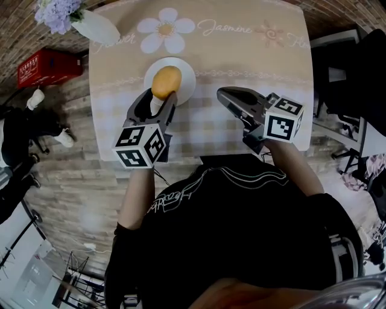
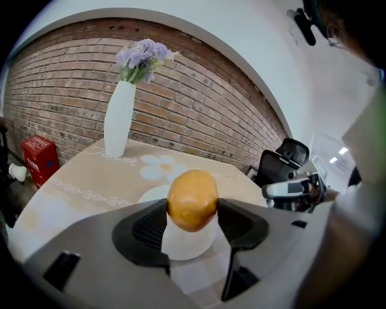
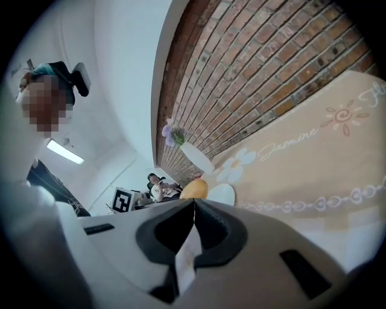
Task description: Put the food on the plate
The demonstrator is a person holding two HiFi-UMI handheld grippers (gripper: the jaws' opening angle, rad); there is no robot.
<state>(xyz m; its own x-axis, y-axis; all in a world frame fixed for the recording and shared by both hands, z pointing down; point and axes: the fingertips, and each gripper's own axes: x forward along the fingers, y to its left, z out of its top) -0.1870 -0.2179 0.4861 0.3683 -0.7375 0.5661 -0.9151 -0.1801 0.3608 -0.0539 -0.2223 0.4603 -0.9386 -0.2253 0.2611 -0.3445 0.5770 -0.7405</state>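
Food (image 2: 192, 199) clamped in left gripper (image 2: 192, 211); head view shows plate (image 1: 187, 76) beneath.

The surface (image 1: 253, 66) stretches away in front of me. The plate (image 1: 188, 77) lies on it left of the middle, about halfway out. The vase (image 1: 96, 27) stands upright at the far left corner, with flowers (image 1: 57, 13) in it. My left tongs (image 1: 161, 96) reach in from the near edge. The food (image 1: 166, 80) sits between their pads, over the near part of the plate; I can't tell whether it touches the plate. My right tongs (image 1: 222, 93) are over the surface just right of the plate, apart from it. A box (image 1: 45, 67) sits on the floor (image 1: 66, 199) left of the surface. An office chair (image 2: 283, 162) stands beyond the surface's right side.
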